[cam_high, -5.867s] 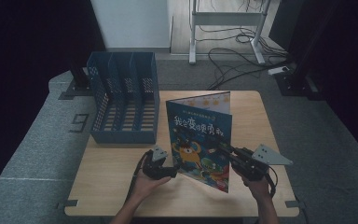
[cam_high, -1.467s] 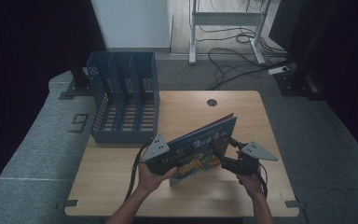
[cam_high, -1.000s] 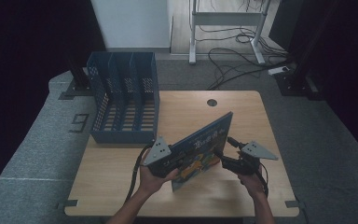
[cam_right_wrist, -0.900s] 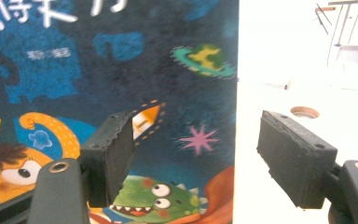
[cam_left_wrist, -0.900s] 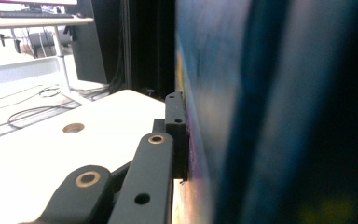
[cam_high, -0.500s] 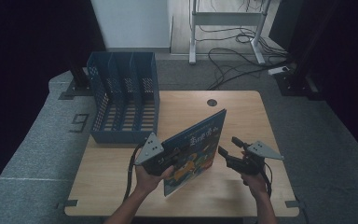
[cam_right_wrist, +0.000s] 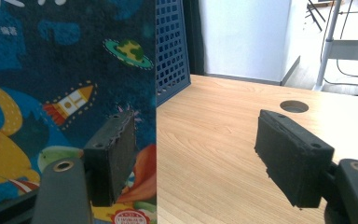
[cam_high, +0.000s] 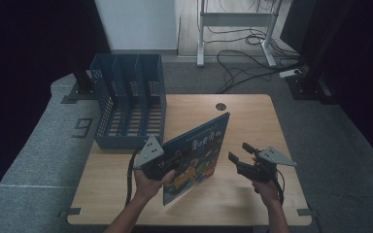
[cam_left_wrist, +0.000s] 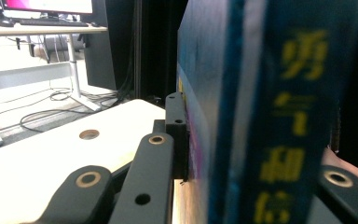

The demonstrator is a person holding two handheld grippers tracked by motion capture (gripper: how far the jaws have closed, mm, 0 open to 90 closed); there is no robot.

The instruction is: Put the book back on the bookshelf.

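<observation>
A children's picture book with a dark blue space-themed cover stands tilted on its lower edge on the wooden table. My left gripper is shut on the book's left side near the spine. In the left gripper view the book's spine sits between the jaws, and one pad presses on the cover. My right gripper hovers to the right of the book, open and holding nothing. In the right gripper view the open right gripper points along the tabletop, with the book's cover behind its left jaw.
A blue mesh file rack with several slots stands at the table's back left; the file rack also shows behind the book. A round cable hole lies near the far edge. Bare tabletop lies to the right of the book.
The right gripper has come off the book's right edge and drawn back to the right. The left hand has swung the book more upright, its top edge turned toward the rack.
</observation>
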